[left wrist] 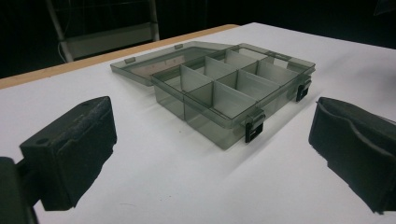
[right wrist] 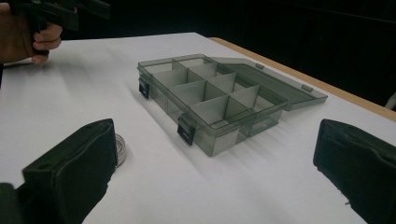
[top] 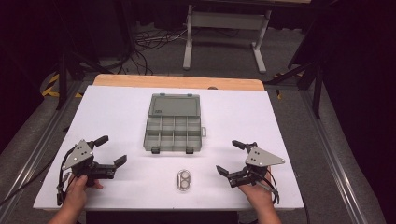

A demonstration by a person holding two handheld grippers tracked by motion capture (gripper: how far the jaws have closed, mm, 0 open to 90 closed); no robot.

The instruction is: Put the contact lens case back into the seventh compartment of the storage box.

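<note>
Organizer box [top: 173, 133] open, lid hinged away, grippers flanking, jaws apart

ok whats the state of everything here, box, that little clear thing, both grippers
organizer box: lid open, laid flat behind it; compartments look empty; both front latches undone
small clear container: lying flat on the table, untouched
left gripper: open, holding nothing
right gripper: open, holding nothing
</note>
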